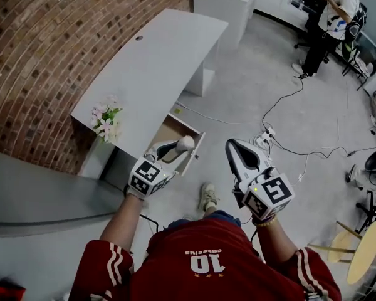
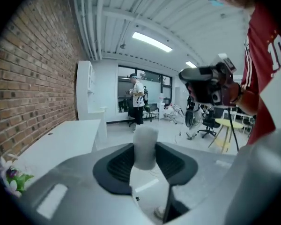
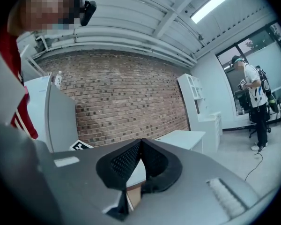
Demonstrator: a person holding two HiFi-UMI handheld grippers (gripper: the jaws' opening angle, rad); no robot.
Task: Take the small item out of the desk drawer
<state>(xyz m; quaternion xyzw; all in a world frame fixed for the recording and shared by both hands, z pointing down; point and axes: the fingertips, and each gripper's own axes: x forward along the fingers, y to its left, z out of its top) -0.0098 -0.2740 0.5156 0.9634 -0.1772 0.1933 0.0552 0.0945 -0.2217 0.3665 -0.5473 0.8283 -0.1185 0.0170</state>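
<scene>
Seen from above: a person in a red shirt stands at a white desk (image 1: 156, 61) by a brick wall, w/ a gripper in each hand. The desk drawer (image 1: 174, 130) is pulled open, and the brown floor that shows looks bare. The L gripper (image 1: 174, 148) is clamped on the small item (image 2: 145, 144), a pale, smooth cylinder pinched btwn the dark pads, one end poking past the jaw tips. The item hangs over the drawer's front & seems lifted clear of it. The R gripper (image 1: 233, 148) hovers near the L one, jaws pressed together w/ nothing in them. Pink flowers (image 1: 105, 119) sit on the desk corner near the drawer.

Risks, as a judgement: the hold is on a smooth round body, so a tilt or quick swing could let the item slip & drop into the drawer or onto the floor. The open drawer juts toward the person's shoe (image 1: 207, 196); a step fwd could bump it. Cables (image 1: 282, 144) trail nearby, a trip hazard.
</scene>
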